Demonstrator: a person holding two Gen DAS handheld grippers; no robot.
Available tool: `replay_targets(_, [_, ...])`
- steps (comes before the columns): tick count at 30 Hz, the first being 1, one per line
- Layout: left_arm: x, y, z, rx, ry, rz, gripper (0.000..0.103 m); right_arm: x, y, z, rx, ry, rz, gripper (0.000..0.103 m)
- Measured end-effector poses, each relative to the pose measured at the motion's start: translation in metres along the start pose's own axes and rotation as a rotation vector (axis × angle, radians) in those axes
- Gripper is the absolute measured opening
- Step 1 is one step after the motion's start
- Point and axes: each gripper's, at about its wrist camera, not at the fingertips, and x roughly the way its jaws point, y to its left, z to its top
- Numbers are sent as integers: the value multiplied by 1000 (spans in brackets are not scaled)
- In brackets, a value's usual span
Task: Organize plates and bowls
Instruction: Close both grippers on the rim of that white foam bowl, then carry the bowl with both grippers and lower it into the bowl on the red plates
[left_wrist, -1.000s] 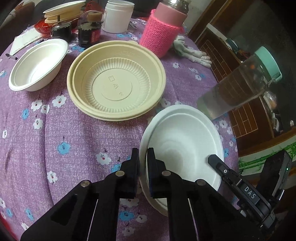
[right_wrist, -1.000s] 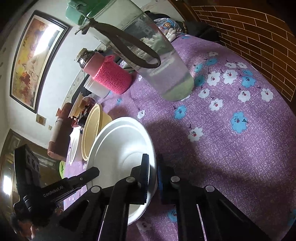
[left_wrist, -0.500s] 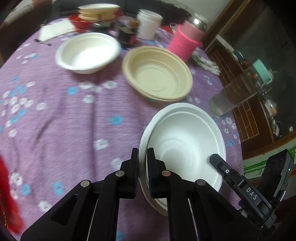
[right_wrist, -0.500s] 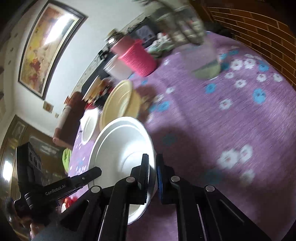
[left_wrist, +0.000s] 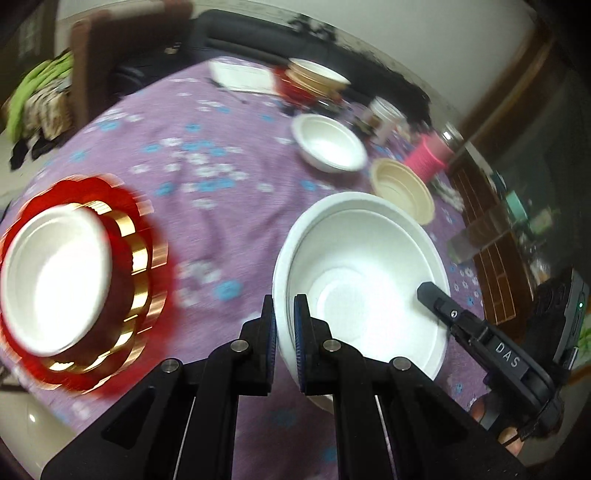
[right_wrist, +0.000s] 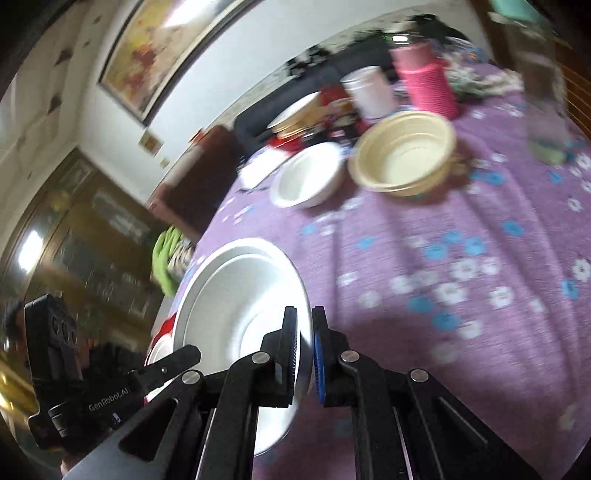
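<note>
A large white bowl (left_wrist: 365, 273) hangs above the purple flowered tablecloth, held on two sides. My left gripper (left_wrist: 283, 314) is shut on its near-left rim; my right gripper (right_wrist: 304, 332) is shut on the opposite rim of the same white bowl (right_wrist: 236, 295). At the left of the left wrist view, blurred, a small white bowl (left_wrist: 55, 277) sits in a gold bowl on a red scalloped plate (left_wrist: 155, 236). Farther back rest another white bowl (left_wrist: 328, 147) and a beige bowl (left_wrist: 400, 190), seen too in the right wrist view as the white bowl (right_wrist: 306, 177) and beige bowl (right_wrist: 402, 155).
A pink knit-sleeved flask (right_wrist: 424, 77), a white jar (right_wrist: 367, 90), a clear bottle (right_wrist: 543, 110) and a stack of plates (left_wrist: 317, 77) crowd the table's far side. A chair (left_wrist: 92, 66) stands beyond the table. A person (right_wrist: 11, 332) shows at the left edge.
Both grippers have carried the large white bowl leftwards across the table and a little upwards, away from the beige bowl and clear bottle. The red plate stack has come into view at left.
</note>
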Motion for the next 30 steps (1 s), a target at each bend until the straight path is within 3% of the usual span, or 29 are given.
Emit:
replay_targets(9, [-58,92,3,-161,-101,97,7,44,118,-23,-195,86,90,8])
replay_targets(15, [-68,151,12,-266,-139,148,7,95,179,-39,-268,166,135,7])
replay_targets(25, [-41,205,14,-320,-87,180,7,152,220,-63,-338,215,80,8])
replay_targets(30, [-35,207,14,-298,-81,206,7,164,225,-71,-378,212,44,12])
